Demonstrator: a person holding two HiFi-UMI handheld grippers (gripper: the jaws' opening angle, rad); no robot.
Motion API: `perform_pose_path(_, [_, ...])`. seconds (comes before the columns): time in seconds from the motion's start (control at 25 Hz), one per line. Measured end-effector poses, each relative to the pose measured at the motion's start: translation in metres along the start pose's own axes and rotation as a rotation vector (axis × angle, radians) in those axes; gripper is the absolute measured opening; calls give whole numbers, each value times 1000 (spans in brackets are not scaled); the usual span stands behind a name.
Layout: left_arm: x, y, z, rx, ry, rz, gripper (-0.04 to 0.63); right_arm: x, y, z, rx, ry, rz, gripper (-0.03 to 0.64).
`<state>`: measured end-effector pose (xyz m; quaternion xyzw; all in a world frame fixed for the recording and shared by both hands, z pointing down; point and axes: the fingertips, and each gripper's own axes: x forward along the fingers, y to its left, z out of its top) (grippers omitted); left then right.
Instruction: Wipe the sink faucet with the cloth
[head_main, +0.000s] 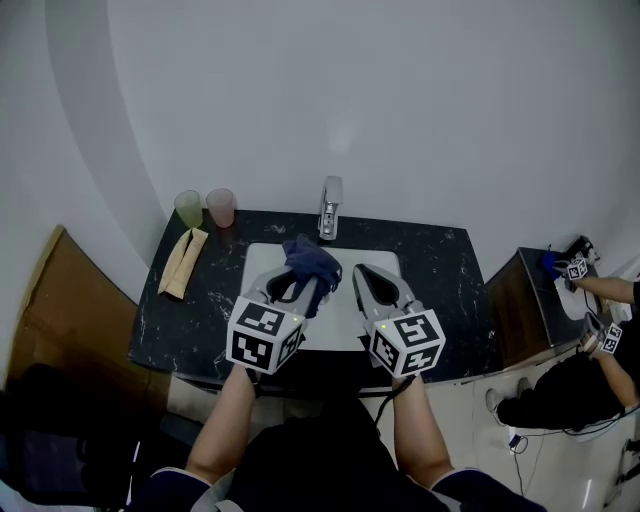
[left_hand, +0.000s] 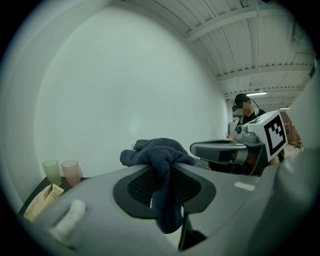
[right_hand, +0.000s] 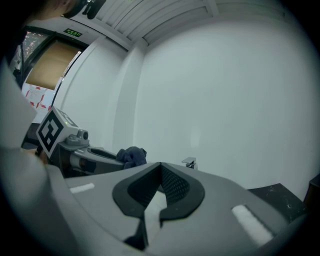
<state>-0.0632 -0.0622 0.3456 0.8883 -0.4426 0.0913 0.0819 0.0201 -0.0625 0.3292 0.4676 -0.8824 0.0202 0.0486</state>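
A chrome faucet (head_main: 330, 208) stands at the back of the white sink (head_main: 262, 259), set in a black marble counter. My left gripper (head_main: 298, 270) hovers over the sink's left side, shut on a dark blue cloth (head_main: 312, 262) that bunches above the jaws and hangs between them. In the left gripper view the cloth (left_hand: 162, 165) drapes down through the jaws. My right gripper (head_main: 364, 275) hovers beside it over the sink's right side, shut and holding nothing. In the right gripper view the faucet (right_hand: 190, 163) shows just beyond the jaws, with the cloth (right_hand: 131, 155) to the left.
A green cup (head_main: 188, 208) and a pink cup (head_main: 221, 206) stand at the counter's back left. A tan folded cloth (head_main: 184, 261) lies in front of them. A white wall rises behind the faucet. Another person (head_main: 590, 350) works at a table on the right.
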Motion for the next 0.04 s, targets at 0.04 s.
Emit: perform_pose_path(0.04, [1, 1, 0, -1, 1, 0, 78, 1, 0, -1, 1, 1, 0, 5])
